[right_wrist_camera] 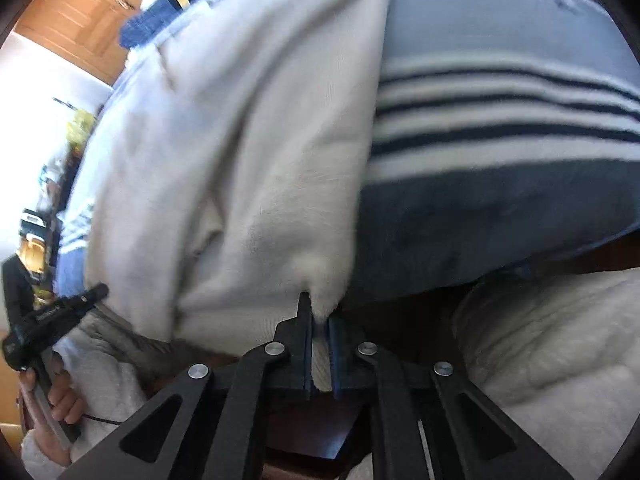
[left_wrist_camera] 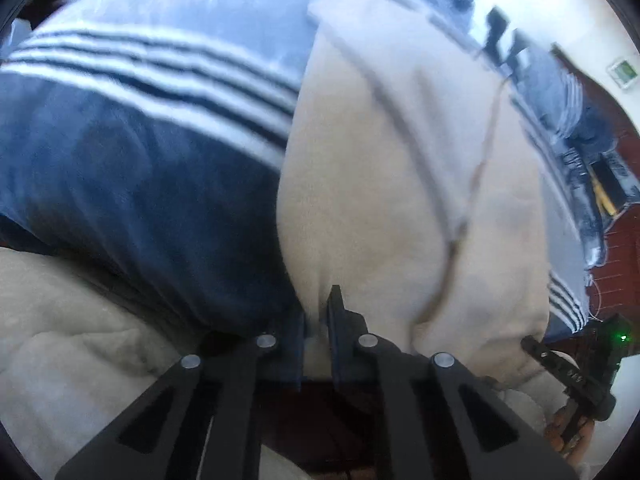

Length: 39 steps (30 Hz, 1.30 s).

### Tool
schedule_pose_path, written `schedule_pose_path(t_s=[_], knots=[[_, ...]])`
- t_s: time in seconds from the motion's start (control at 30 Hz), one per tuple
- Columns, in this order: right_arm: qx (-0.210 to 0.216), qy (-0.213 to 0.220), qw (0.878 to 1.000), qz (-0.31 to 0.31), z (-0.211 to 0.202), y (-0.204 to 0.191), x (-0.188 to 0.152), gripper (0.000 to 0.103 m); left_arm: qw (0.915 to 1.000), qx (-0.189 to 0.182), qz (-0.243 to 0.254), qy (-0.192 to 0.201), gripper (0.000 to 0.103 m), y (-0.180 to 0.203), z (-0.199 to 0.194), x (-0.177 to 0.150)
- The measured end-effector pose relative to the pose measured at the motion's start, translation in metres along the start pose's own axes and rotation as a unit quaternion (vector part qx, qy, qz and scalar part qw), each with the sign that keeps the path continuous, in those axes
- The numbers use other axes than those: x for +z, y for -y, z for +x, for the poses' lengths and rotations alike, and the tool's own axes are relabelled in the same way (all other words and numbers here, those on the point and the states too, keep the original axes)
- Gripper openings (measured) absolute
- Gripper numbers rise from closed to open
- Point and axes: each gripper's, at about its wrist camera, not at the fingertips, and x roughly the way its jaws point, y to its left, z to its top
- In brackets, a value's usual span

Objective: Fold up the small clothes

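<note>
soft cream knit garment (left_wrist_camera: 400, 184), each near corner pinched between left gripper (left_wrist_camera: 318, 320) and right gripper (right_wrist_camera: 320, 320) fingers, over plush navy-striped blanket (left_wrist_camera: 140, 152)

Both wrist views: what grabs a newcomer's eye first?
The cream garment fills the middle of each view, pinched at its near edge by the left gripper and the right gripper. Under it lies a navy blanket with bold white stripes, left in the left view, right in the right.

The right gripper (right_wrist_camera: 320, 320) pinches a cream garment (right_wrist_camera: 248, 168) at six o'clock; a blue striped blanket (right_wrist_camera: 500, 140) spreads toward two o'clock.
</note>
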Motion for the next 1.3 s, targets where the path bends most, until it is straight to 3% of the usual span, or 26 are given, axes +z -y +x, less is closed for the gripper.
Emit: schedule_pose_path(t_s=[0.07, 0.17, 0.23, 0.3, 0.37, 0.43, 0.5, 0.6, 0.7, 0.77, 0.87, 1.03, 1.3], knots=[[-0.010, 0.032, 0.999, -0.006, -0.032, -0.001, -0.004, 0.006, 0.9997, -0.016, 0.010, 0.014, 0.008, 0.005, -0.020, -0.004], [-0.089, 0.059, 0.993, -0.056, -0.072, -0.018, -0.014, 0.005, 0.9994, 0.002, 0.032, 0.010, 0.008, 0.017, -0.027, -0.011], [-0.106, 0.045, 0.992, -0.058, -0.070, -0.020, -0.017, 0.005, 0.9973, 0.047, 0.056, -0.002, 0.008, 0.024, -0.010, -0.014], [-0.129, 0.006, 0.990, -0.058, -0.042, -0.016, -0.016, 0.008, 0.9934, 0.087, 0.071, -0.026, 0.008, 0.027, 0.014, -0.015], [-0.136, -0.017, 0.990, -0.034, -0.022, 0.000, -0.015, 0.013, 0.9903, 0.102, 0.083, -0.045, 0.009, 0.028, 0.024, -0.013], [-0.120, -0.034, 0.992, -0.010, -0.011, 0.011, -0.017, 0.019, 0.9900, 0.105, 0.081, -0.048, 0.009, 0.026, 0.024, -0.011], [-0.087, -0.012, 0.996, 0.006, -0.024, 0.017, -0.015, 0.045, 0.9919, 0.095, 0.072, -0.046, 0.009, 0.022, 0.019, -0.009], [-0.058, 0.051, 0.997, 0.009, -0.056, 0.018, -0.012, 0.073, 0.9945, 0.080, 0.060, -0.030, 0.009, 0.018, 0.006, -0.005], [-0.036, 0.086, 0.996, 0.017, -0.074, 0.022, -0.003, 0.073, 0.9969, 0.045, 0.062, 0.015, 0.023, 0.024, -0.029, -0.001], [-0.021, 0.108, 0.994, 0.018, -0.088, 0.021, 0.005, 0.073, 0.9954, 0.038, 0.072, 0.050, 0.053, 0.032, -0.049, 0.005], [-0.006, 0.157, 0.988, -0.012, -0.114, 0.008, 0.020, 0.075, 0.9902, 0.043, 0.090, 0.098, 0.070, 0.052, -0.074, 0.020], [0.027, 0.216, 0.976, -0.029, -0.147, -0.007, 0.063, 0.090, 0.9894, 0.040, 0.083, 0.112, 0.072, 0.064, -0.092, 0.073], [0.055, 0.168, 0.981, -0.076, -0.130, -0.018, 0.160, 0.091, 0.9878, 0.062, 0.080, 0.118, 0.073, 0.078, -0.058, 0.165]])
